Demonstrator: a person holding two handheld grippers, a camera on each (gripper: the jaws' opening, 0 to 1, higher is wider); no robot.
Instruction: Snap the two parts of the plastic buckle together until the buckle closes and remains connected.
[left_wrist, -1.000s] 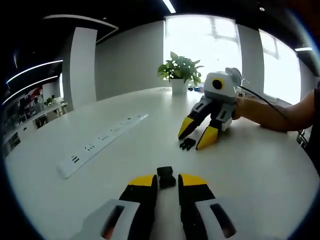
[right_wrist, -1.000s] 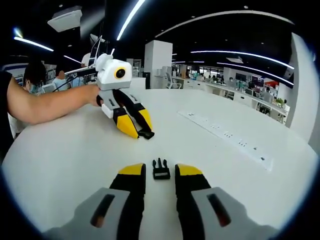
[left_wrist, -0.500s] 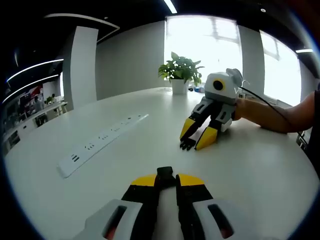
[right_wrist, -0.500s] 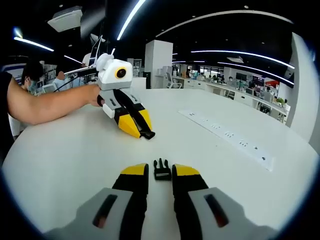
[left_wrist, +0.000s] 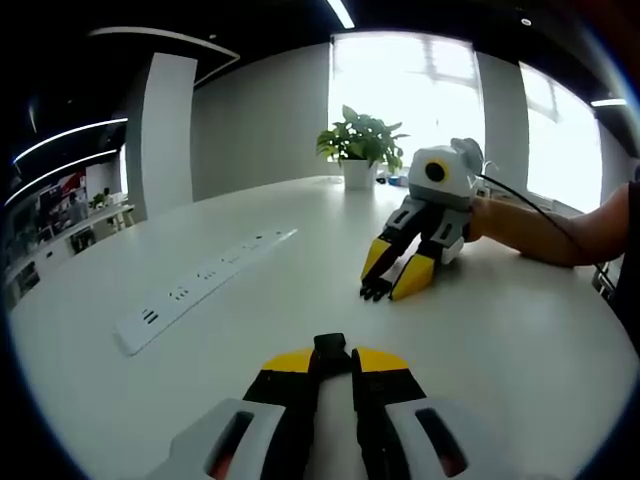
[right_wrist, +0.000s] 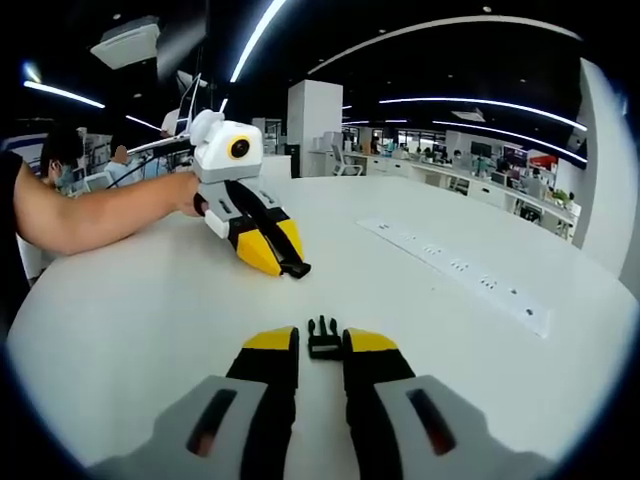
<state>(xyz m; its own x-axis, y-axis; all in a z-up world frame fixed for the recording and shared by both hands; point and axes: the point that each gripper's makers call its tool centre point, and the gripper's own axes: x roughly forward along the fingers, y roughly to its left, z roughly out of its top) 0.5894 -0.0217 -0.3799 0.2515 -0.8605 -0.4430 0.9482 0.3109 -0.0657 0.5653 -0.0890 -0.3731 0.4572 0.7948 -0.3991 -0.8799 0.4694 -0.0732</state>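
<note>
Left gripper: the yellow-tipped left gripper is seen from behind in the left gripper view, its jaws drawn in against the black plastic socket half of the buckle, which is pinched at the tips on the white round table. From the right gripper view the same gripper is seen lying low across the table, held by a hand.
Right gripper: the yellow-tipped right gripper has its jaws brought close on either side of the black pronged half of the buckle; contact with the piece cannot be confirmed, so grip or mere framing cannot be told. In the left gripper view this gripper is angled down at the table with the pronged piece at its tips.
Hidden: most of the socket half is covered by the left jaws — only its far end is exposed. The pronged half is small and dark; its details are hard to make out.
Orientation: the prongs are pointed away from the right camera, toward the left gripper, with the long axis roughly along the jaws. The two halves are well apart.
Surroundings: a long white power strip is laid on the table to one side; a potted green plant is stood at the far edge by bright windows. No object lies between the two halves.
</note>
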